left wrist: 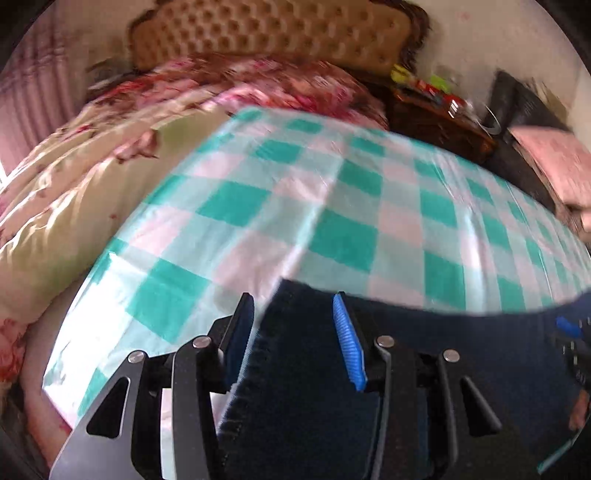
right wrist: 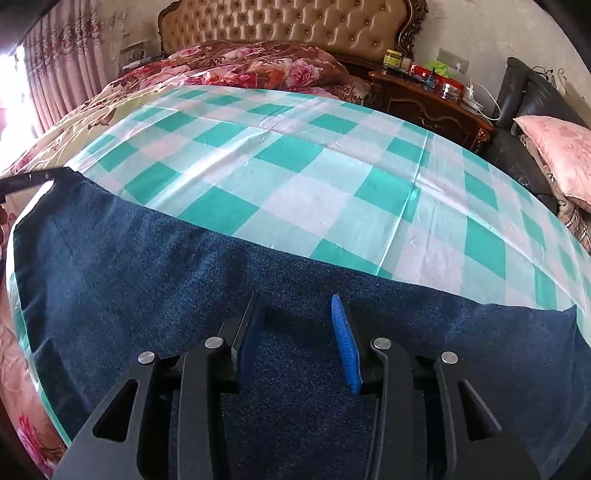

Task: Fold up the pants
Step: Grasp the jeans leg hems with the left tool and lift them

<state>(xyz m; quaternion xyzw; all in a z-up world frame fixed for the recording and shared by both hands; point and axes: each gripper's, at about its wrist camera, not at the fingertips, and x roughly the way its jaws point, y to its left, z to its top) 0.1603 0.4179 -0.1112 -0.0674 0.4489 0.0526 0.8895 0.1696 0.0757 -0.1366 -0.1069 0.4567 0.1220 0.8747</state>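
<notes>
Dark navy pants [right wrist: 147, 258] lie flat in a long band across the near side of a teal-and-white checked cloth [right wrist: 295, 166] on a bed. My right gripper [right wrist: 297, 310] is low over the band's middle, open, with only flat fabric under its fingers. The left wrist view is blurred. There my left gripper [left wrist: 291, 310] stands open over the left end of the pants [left wrist: 461, 343]. The ribbed end edge runs just inside the left pad [left wrist: 242, 332], and the cloth passes behind the blue right pad [left wrist: 349, 343]. A bit of the right gripper [left wrist: 570, 326] shows at the far right.
A floral quilt [right wrist: 236, 62] is bunched at the head of the bed below a tufted headboard [right wrist: 288, 22]. A wooden nightstand [right wrist: 432, 103] with jars and a black sofa [right wrist: 524, 147] with a pink pillow [right wrist: 557, 155] stand to the right. Pink curtains [right wrist: 62, 66] hang at left.
</notes>
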